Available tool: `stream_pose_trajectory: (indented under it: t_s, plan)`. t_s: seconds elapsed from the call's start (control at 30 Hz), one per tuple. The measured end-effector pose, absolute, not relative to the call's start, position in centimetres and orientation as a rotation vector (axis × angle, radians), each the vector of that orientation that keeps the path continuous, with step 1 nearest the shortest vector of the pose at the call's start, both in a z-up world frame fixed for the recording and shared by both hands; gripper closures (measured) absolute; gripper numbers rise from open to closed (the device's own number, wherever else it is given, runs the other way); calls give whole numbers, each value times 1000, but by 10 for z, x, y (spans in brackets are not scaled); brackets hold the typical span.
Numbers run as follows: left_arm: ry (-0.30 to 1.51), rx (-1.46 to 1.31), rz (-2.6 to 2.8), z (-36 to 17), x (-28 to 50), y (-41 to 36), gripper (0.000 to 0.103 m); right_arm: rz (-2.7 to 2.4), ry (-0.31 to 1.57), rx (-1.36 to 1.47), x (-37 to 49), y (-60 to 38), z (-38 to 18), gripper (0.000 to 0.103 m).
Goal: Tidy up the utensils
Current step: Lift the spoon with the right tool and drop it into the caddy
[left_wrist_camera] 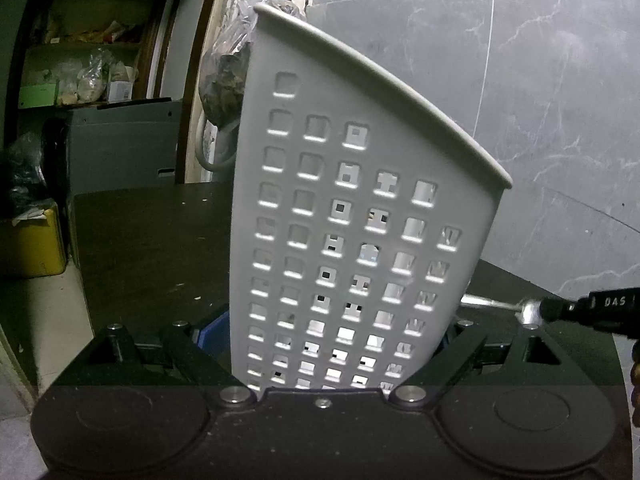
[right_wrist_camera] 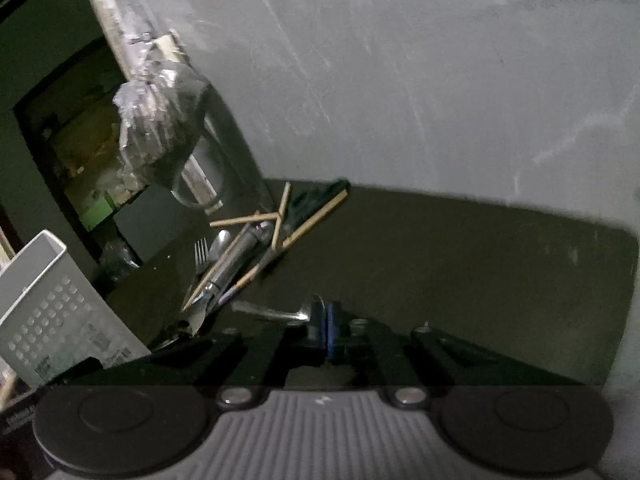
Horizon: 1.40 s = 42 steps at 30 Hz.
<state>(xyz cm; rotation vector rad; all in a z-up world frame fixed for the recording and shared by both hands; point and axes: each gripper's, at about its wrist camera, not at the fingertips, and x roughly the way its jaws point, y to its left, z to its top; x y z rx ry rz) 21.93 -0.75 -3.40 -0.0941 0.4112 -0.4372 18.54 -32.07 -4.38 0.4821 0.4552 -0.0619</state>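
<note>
Chopsticks [right_wrist_camera: 312,220] and fork [right_wrist_camera: 201,256] beyond spoon [right_wrist_camera: 276,313]

Dark brown tabletop [right_wrist_camera: 460,248] set against a grey marble-patterned wall [left_wrist_camera: 540,100] with pale veining and thin seams between its slabs. To the left, a wooden door frame [left_wrist_camera: 200,80] opens onto a dim room with cluttered shelves [left_wrist_camera: 80,44], a grey cabinet [left_wrist_camera: 124,140] below them, and a yellow container [left_wrist_camera: 32,244] standing on a pale floor [left_wrist_camera: 52,320]. A clear plastic bag [right_wrist_camera: 160,128] with dark contents hangs at the frame's edge; lighting is low and uneven.
</note>
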Motion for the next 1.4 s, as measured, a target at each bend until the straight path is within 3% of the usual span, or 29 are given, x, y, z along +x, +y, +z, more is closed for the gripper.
stream_pose_trajectory:
  t_s: [0.2, 0.67, 0.93, 1.4]
  plan:
    - [411, -83, -435, -35, 222, -11, 13, -46, 343, 286, 180, -301, -15, 102]
    - [396, -82, -425, -36, 221, -14, 17, 204, -3, -249, 160, -224, 115, 102]
    - [392, -86, -425, -37, 218, -13, 17, 342, 37, -489, 149, -171, 123, 102]
    - [389, -85, -425, -37, 216, -12, 19, 488, 154, -787, 172, -113, 84, 102]
